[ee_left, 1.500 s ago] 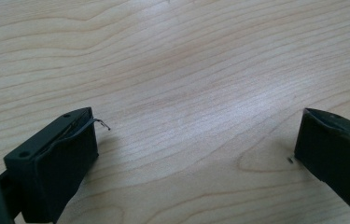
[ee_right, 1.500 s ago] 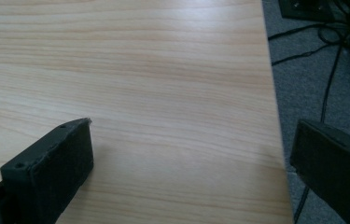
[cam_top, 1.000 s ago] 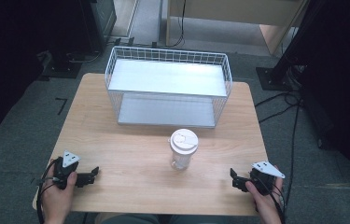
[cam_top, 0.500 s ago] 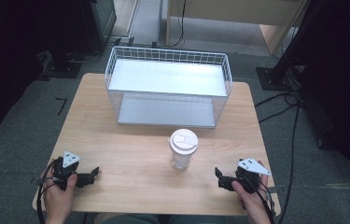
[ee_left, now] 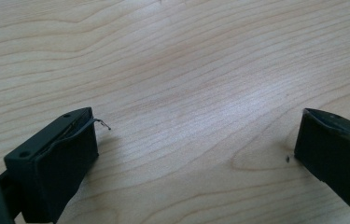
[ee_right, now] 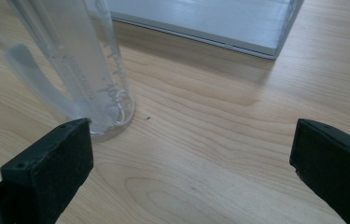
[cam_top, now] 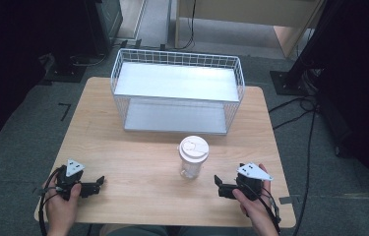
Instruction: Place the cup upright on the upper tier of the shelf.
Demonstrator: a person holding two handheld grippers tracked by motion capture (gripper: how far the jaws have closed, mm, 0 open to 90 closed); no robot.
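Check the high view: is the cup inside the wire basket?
No, the clear lidded cup stands on the bare wooden table, in front of the white wire basket and apart from it.

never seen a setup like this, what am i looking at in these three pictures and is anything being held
There is no robot here: a person sits at a wooden table and holds a hand-operated two-jaw gripper in each hand. The wide picture comes from a fixed camera above, looking down. In it the left gripper is at the lower left and the right gripper at the lower right.

The other two pictures come from small cameras riding on each gripper, looking along its black jaws. Both sets of jaws stand wide apart, so nothing is held.

On the table are a clear plastic cup with a white lid, standing upright, and behind it a white wire basket. The right gripper's camera sees the cup's base close by, just outside its jaws.
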